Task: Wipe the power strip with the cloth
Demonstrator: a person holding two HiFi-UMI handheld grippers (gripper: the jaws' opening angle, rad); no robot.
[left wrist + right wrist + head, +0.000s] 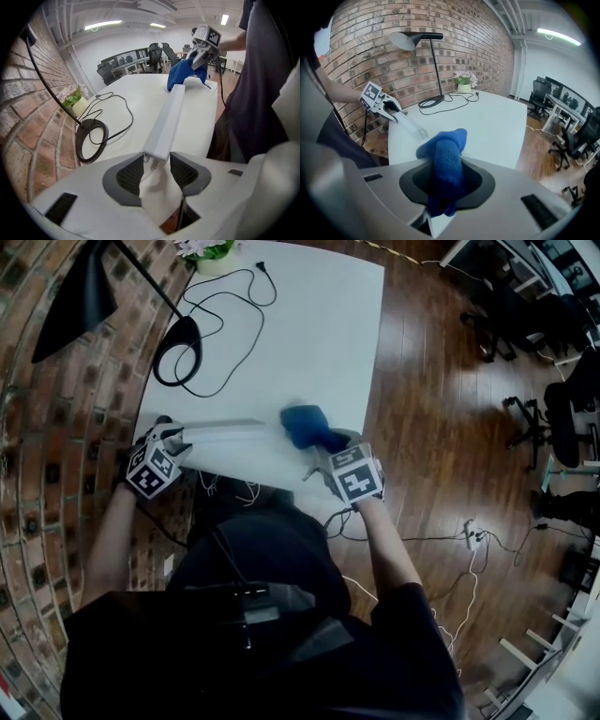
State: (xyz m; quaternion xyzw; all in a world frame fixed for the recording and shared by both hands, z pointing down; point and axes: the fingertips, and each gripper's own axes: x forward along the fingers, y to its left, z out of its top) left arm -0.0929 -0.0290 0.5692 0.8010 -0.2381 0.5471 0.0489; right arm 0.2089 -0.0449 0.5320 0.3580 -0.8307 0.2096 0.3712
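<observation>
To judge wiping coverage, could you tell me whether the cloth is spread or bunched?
Bunched: the blue cloth forms a thick roll pinched in the right gripper.

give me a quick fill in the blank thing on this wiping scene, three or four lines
1. The right gripper is shut on a ____ cloth.
2. The left gripper clamps one end of the power strip, which lies on a ____ table.
3. The lamp standing on the table is ____ in colour.
4. The wall beside the table is built of ____.

Missing words: blue; white; black; brick
</observation>
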